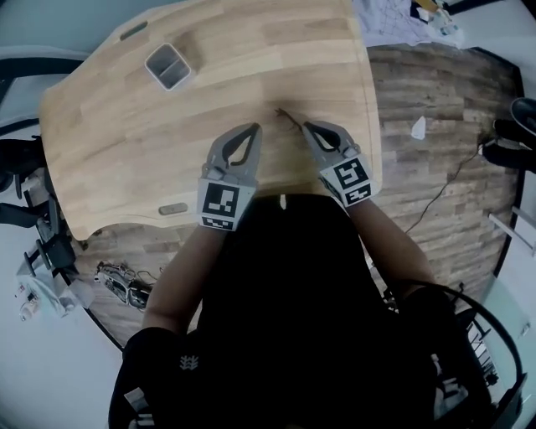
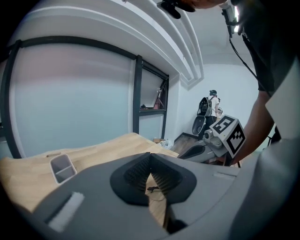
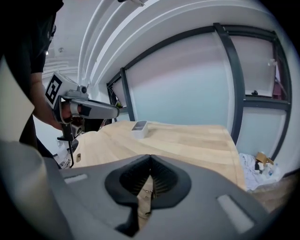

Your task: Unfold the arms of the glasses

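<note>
The glasses (image 1: 289, 121) are a thin dark wire frame lying on the wooden table (image 1: 209, 100), near its front edge. My left gripper (image 1: 254, 127) is just left of them and my right gripper (image 1: 306, 126) just right of them, both tips close to the frame. Both are shut with nothing between the pads. In the left gripper view a small dark piece of the glasses (image 2: 153, 189) shows on the wood below the closed jaws of my left gripper (image 2: 151, 158), with my right gripper (image 2: 206, 147) beyond. My right gripper (image 3: 150, 161) looks across the table.
A small grey two-compartment tray (image 1: 170, 65) stands at the table's far left, also seen as the tray (image 3: 139, 126) and the tray (image 2: 62, 167). White cloth (image 1: 402, 21) lies on the floor beyond the table's right corner. The person's dark torso fills the near side.
</note>
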